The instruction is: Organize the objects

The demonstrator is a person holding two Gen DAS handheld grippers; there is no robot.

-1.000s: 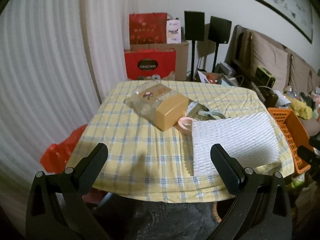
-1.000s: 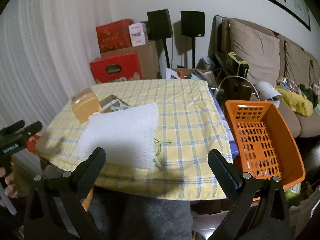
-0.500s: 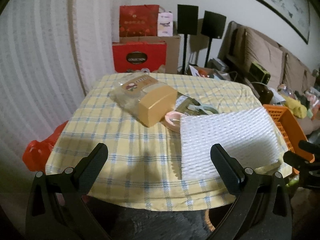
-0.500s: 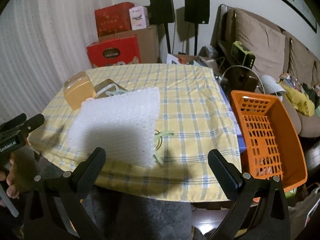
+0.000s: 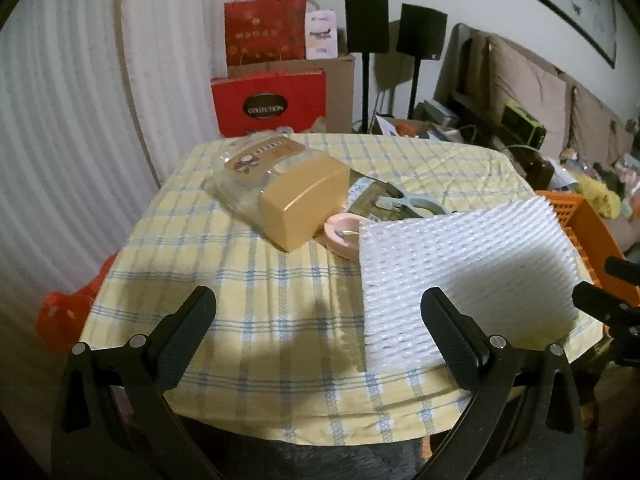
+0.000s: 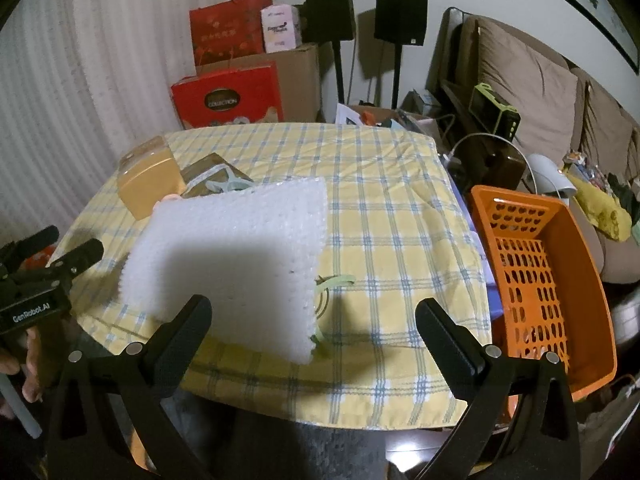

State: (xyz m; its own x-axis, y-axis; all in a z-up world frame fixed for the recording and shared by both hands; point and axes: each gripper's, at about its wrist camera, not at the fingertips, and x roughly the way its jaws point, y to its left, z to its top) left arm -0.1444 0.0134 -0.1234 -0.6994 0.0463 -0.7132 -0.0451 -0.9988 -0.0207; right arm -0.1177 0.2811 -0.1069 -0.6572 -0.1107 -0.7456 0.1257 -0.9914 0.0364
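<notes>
Both tongs stand wide apart and hold nothing. From my left gripper I look across the near edge of the table, covered in a yellow and blue checked cloth. Going left to right on it, I see a clear plastic bag lying toward the far left, with a tan box resting against it. Just right of the box sits a pink tape roll, touching the corner of a white foam sheet. Behind the roll lies a pale green clip on a dark packet. The foam sheet takes up the right near part of the table, reaching its edge.

From my right gripper I see the same foam sheet ahead on the left, and a green cord poking out from under its right edge. Well to the right, beside the table and lower, stands an orange basket. At the far left of this view, a hand holds the left gripper's handle.
</notes>
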